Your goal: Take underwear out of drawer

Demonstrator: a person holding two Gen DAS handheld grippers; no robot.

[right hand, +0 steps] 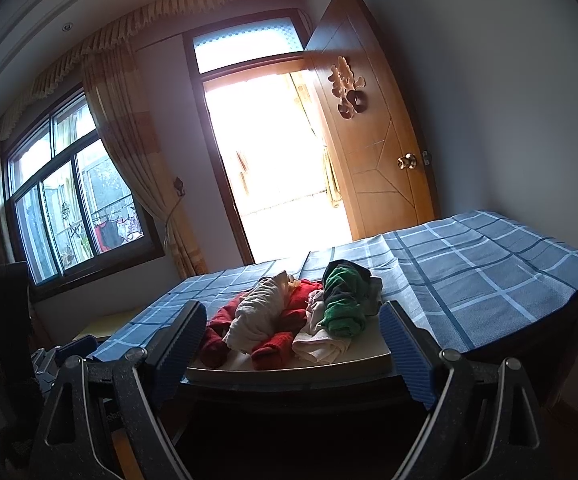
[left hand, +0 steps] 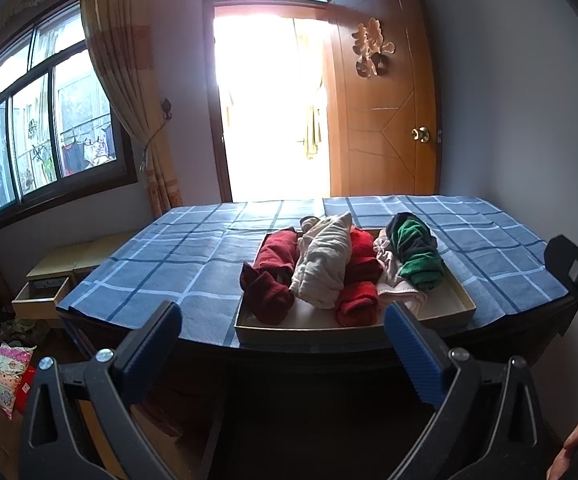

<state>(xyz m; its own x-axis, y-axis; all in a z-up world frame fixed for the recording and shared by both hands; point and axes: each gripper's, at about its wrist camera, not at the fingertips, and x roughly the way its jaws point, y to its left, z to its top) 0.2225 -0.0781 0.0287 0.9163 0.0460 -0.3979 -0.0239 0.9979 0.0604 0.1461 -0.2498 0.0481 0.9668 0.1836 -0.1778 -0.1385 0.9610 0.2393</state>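
Window point(left hand: 49, 128) sitting at left, bright doorway center, wooden door point(left hand: 381, 112) standing open at right. Blue plaid cloth point(left hand: 169, 248) covering the table; shallow drawer point(left hand: 313, 334) lying on it near the front edge, holding about five rolled underwear point(left hand: 325, 268) bundles. Left gripper point(left hand: 285, 344) and right gripper point(right hand: 293, 344) hovering short of the drawer, both spread wide, pinching nothing.

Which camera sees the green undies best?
The left wrist view: the green underwear lies clear at the tray's far right. The right wrist view shows it lower, crowded among other clothes.
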